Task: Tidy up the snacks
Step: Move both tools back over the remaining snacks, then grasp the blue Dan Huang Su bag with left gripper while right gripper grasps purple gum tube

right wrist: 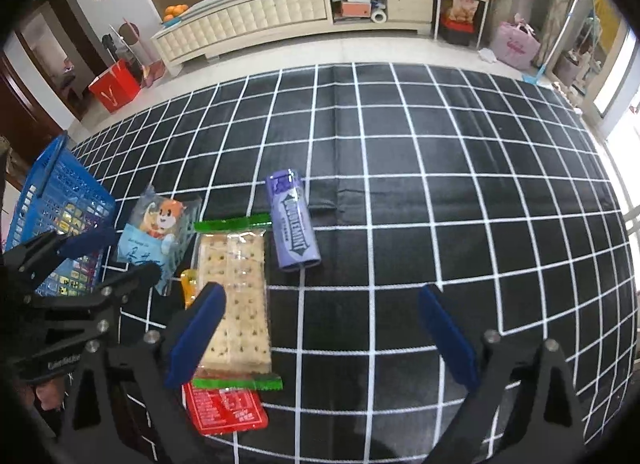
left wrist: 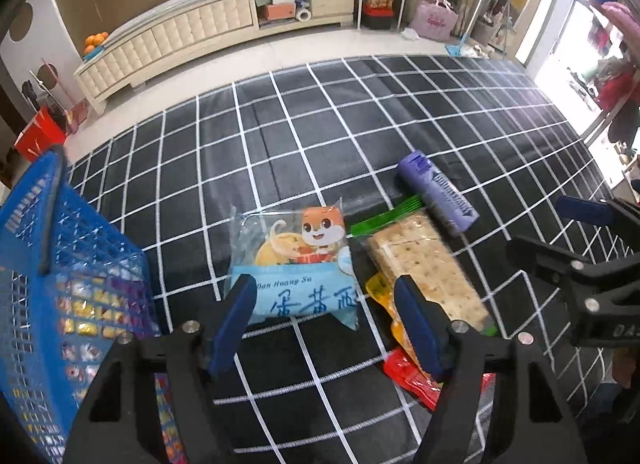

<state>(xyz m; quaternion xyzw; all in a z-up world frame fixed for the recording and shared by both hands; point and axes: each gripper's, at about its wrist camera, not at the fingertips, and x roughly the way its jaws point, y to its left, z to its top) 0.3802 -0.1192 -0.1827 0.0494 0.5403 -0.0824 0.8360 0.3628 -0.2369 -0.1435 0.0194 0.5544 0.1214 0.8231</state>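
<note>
The light-blue plastic pastry packet with a cartoon fox [left wrist: 296,264] lay on the black checked bench [left wrist: 280,136], long axis pointing away, between the spread left gripper [left wrist: 324,316] fingers. The blue mesh plastic basket [left wrist: 60,284] already held snacks; several packets remained. The right gripper [right wrist: 320,328] hung spread, empty.

The cracker pack [right wrist: 236,296] lies flat on the black grid-lined tabletop [right wrist: 440,192]. Just right of its far end sits the purple gum bottle [right wrist: 293,224] on its side. Left of it is the blue fox packet [right wrist: 156,236], and past that the blue basket [right wrist: 60,220]. A red packet [right wrist: 228,410] pokes out from under its near end. The right gripper [right wrist: 322,338] hovers with jaws wide apart, one blue pad over the crackers.
</note>
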